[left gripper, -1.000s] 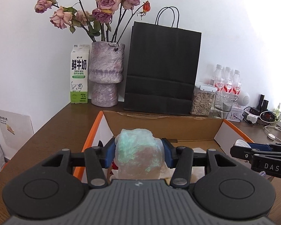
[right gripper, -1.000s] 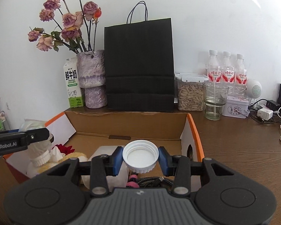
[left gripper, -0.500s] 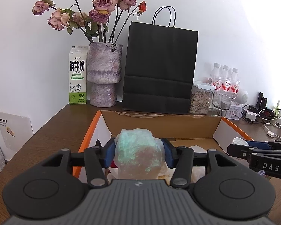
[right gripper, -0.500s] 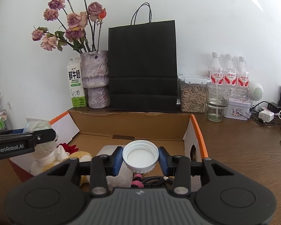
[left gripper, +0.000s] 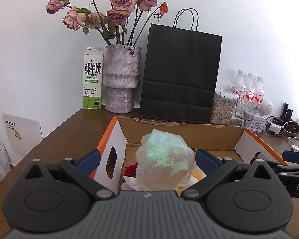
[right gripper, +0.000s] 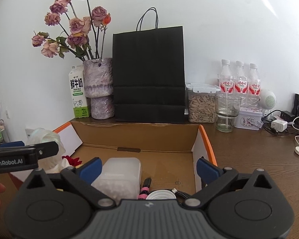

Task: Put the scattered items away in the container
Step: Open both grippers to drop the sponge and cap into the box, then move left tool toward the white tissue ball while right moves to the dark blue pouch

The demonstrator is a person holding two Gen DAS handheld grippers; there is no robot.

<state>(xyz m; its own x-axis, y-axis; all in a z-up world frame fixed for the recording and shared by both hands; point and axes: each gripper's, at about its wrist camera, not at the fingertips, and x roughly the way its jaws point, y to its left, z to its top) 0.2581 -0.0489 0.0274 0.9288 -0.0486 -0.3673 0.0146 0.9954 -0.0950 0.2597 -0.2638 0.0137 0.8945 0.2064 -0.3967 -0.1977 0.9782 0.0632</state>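
Left wrist view: the left gripper (left gripper: 147,157) has its jaws opening, blue pads clear of the crumpled bag (left gripper: 164,159) — translucent plastic with a pale green sheen, sitting at 12 o'clock inside the cardboard box (left gripper: 181,131). The right gripper (right gripper: 147,168) is opening too — the white cap (right gripper: 161,195), round and ribbed, lies loose in the box at 6 o'clock beside a frosted tub (right gripper: 119,177).

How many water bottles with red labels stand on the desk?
3, side by side against the wall at the desk's right end: left bottle, middle bottle, right bottle, behind the seed jar and glass. More could hide behind them.
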